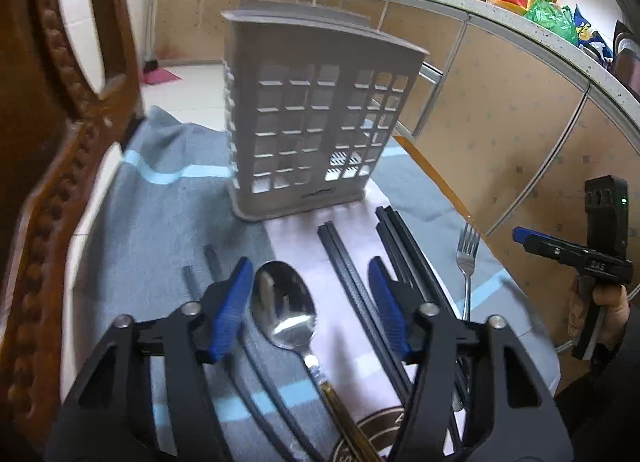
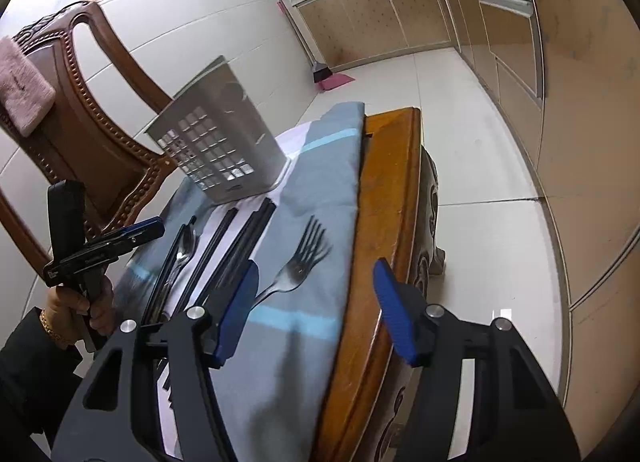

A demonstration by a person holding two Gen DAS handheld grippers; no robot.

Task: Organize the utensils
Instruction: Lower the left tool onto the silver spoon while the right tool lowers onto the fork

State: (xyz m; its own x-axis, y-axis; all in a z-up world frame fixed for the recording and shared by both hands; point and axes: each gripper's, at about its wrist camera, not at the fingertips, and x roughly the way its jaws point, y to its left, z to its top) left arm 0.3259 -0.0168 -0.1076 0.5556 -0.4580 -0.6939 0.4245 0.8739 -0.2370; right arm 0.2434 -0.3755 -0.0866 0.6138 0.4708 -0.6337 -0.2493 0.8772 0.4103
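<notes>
A beige slotted utensil holder (image 1: pixel 316 118) stands upright at the far end of the cloth; it also shows in the right wrist view (image 2: pixel 224 134). My left gripper (image 1: pixel 310 302) is open above a steel spoon (image 1: pixel 286 306) with a gold handle and a pair of black chopsticks (image 1: pixel 352 286). More black chopsticks (image 1: pixel 408 254) lie to the right, then a steel fork (image 1: pixel 467 258). My right gripper (image 2: pixel 316 302) is open and empty, hovering over the table's right edge near the fork (image 2: pixel 298 262). The spoon (image 2: pixel 182 254) and chopsticks (image 2: pixel 240 242) lie left of it.
A grey-blue striped cloth (image 1: pixel 160 230) covers the wooden table (image 2: pixel 384 198). A carved wooden chair (image 2: pixel 92 110) stands against the table's far left side. Kitchen cabinets (image 1: pixel 500 102) and tiled floor (image 2: pixel 460 142) lie beyond the table's right edge.
</notes>
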